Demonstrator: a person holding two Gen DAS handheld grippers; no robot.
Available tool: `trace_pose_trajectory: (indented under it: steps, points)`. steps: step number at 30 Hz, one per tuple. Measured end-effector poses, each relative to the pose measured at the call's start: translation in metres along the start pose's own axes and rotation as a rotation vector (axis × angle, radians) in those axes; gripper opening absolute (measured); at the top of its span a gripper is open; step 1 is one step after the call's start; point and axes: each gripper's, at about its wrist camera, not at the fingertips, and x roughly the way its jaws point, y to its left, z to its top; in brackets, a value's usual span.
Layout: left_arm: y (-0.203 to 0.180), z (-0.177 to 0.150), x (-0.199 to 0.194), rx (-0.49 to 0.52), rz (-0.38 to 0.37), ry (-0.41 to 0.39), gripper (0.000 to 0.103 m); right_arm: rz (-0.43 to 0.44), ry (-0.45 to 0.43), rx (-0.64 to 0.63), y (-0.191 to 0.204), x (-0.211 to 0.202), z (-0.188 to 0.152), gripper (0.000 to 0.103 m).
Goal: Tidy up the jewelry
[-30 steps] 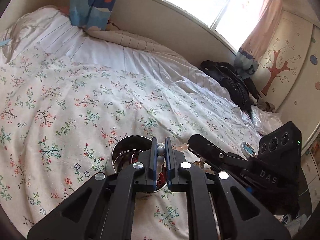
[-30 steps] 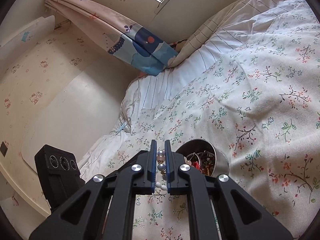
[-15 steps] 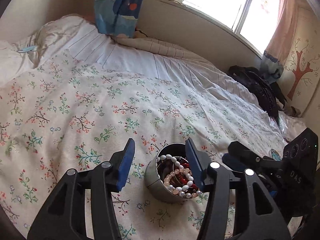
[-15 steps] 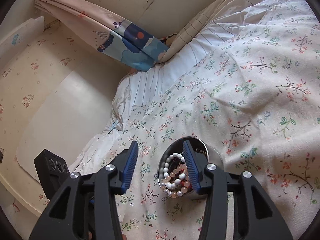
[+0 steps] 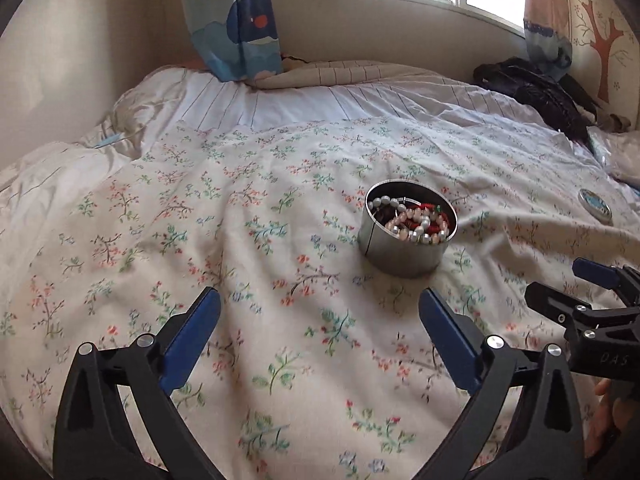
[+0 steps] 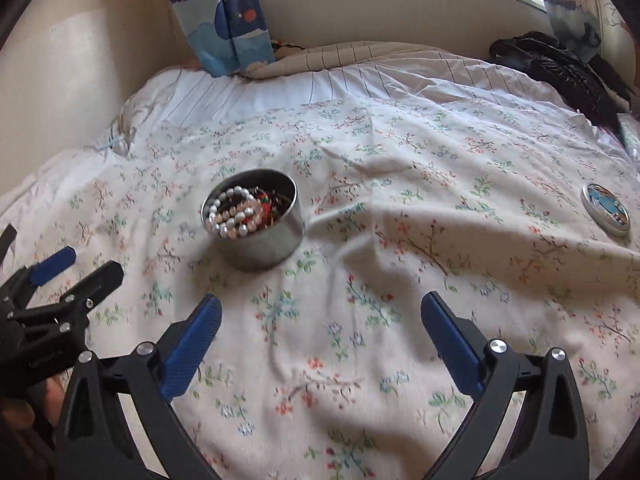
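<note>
A round metal tin (image 5: 404, 254) stands on the floral bedspread, also in the right wrist view (image 6: 262, 250). It holds a white and pink bead bracelet (image 5: 416, 226) (image 6: 234, 218) on top of red and dark jewelry. My left gripper (image 5: 320, 340) is open and empty, back from the tin and to its left. My right gripper (image 6: 320, 340) is open and empty, back from the tin and to its right. The round tin lid (image 5: 595, 205) (image 6: 606, 209) lies on the bed at the right.
The floral bedspread (image 5: 260, 220) covers the bed. A striped pillow (image 5: 304, 100) and a whale-print curtain (image 5: 236, 20) are at the back. A black jacket (image 5: 536, 92) lies at the back right. The right gripper's body shows in the left wrist view (image 5: 592, 320).
Both grippers were shut on the bead bracelet over the tin. They opened, the bracelet dropped into the tin, and both grippers pulled back and apart.
</note>
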Motion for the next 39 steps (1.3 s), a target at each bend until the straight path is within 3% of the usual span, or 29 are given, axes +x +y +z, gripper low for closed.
trace_pose_trajectory:
  steps: [5, 15, 39]
  points:
    - [0.007, -0.015, -0.024, -0.016, -0.002, 0.022, 0.095, -0.034, -0.047, 0.044, -0.01, -0.031, -0.018, 0.096]
    - [0.003, -0.026, -0.051, -0.001, -0.023, 0.027, 0.095, -0.092, -0.045, 0.022, 0.002, -0.06, -0.028, 0.096]
    - [-0.009, -0.034, -0.069, 0.051, -0.016, 0.006, 0.095, -0.114, -0.072, 0.119, -0.015, -0.073, -0.033, 0.096]
